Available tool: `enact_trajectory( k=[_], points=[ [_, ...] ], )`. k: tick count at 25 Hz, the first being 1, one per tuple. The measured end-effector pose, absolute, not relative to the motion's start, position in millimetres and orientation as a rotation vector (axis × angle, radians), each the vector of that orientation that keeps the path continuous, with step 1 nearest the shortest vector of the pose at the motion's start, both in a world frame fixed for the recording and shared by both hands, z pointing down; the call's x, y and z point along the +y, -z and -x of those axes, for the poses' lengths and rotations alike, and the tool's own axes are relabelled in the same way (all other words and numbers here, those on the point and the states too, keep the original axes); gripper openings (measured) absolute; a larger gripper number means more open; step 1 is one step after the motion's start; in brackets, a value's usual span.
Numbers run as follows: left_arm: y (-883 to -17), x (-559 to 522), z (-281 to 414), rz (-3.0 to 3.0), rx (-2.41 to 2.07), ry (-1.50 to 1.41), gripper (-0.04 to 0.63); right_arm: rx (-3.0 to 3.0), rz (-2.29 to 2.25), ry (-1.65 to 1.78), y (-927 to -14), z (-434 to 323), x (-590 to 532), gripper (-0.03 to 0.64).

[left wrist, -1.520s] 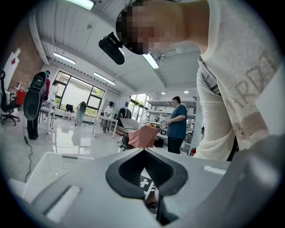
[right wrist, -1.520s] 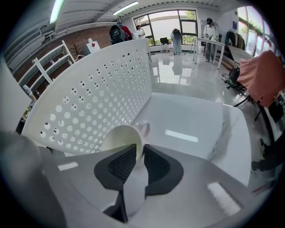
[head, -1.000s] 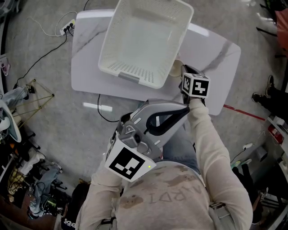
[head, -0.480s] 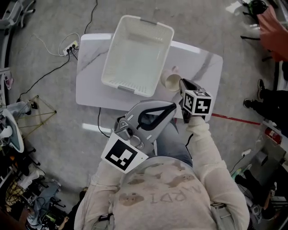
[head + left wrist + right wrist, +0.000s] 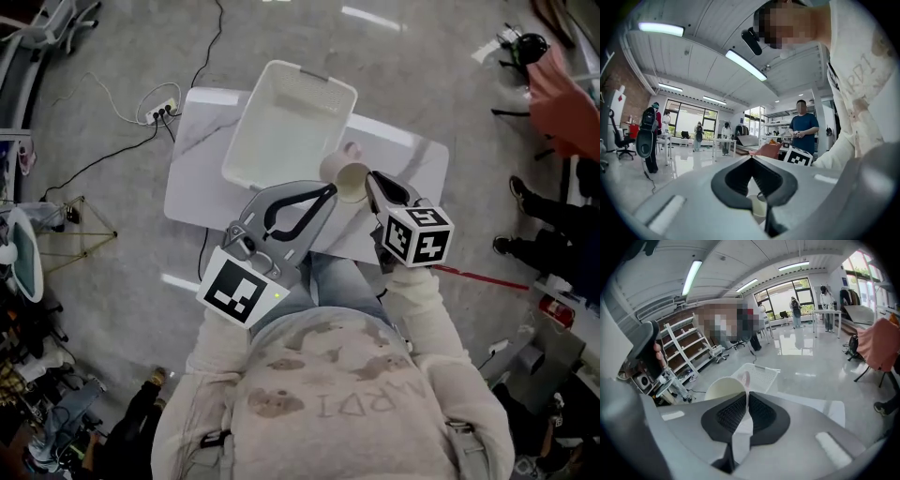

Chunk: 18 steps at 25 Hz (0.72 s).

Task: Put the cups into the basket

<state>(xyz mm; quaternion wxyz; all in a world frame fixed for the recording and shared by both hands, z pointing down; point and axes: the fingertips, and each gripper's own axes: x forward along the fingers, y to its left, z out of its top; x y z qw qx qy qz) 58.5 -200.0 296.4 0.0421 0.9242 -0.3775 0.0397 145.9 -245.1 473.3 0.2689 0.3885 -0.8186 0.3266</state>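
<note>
A cream cup (image 5: 344,181) hangs in the air over the white table's (image 5: 412,159) near edge, mouth tipped toward me. My right gripper (image 5: 368,180) is shut on its rim; in the right gripper view the thin wall of the cup (image 5: 724,389) sits pinched between the dark pads (image 5: 761,412). A small pink piece (image 5: 352,150) shows just behind the cup; I cannot tell whether it is a handle or a second cup. The white perforated basket (image 5: 291,127) stands empty on the table, left of the cup. My left gripper (image 5: 323,192) is raised beside the cup, shut on nothing, its tips (image 5: 751,158) pointing upward.
A power strip (image 5: 159,114) and cables lie on the floor left of the table. Red tape (image 5: 487,277) runs on the floor to the right. Clutter and a chair line the left edge. People stand in the background of the left gripper view (image 5: 802,126).
The right gripper has lifted the cream cup off the table and toward me. The left gripper rose alongside it. The table and basket look smaller as the head pulled back.
</note>
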Motion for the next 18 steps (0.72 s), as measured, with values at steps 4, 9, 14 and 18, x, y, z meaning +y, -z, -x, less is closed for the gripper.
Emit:
enact_trajectory(
  k=[4, 9, 14, 18],
  points=[
    [-285, -209, -39, -2.747, -1.338, -0.070, 0.000, -2.284, -0.960, -0.859, -461, -127, -252, 0.043],
    [-276, -207, -16, -2.681, -1.524, -0.077, 0.000, -2.345, -0.833, -0.834, -462, -101, -260, 0.044],
    [-283, -202, 42, -2.610, -1.600, -0.054, 0.000, -2.337, -0.755, -0.810, -475, -34, -267, 0.044],
    [-287, -202, 45, -2.621, -1.574, -0.082, 0.000, -2.307, -0.751, -0.797, -489, -25, -273, 0.044]
  ],
)
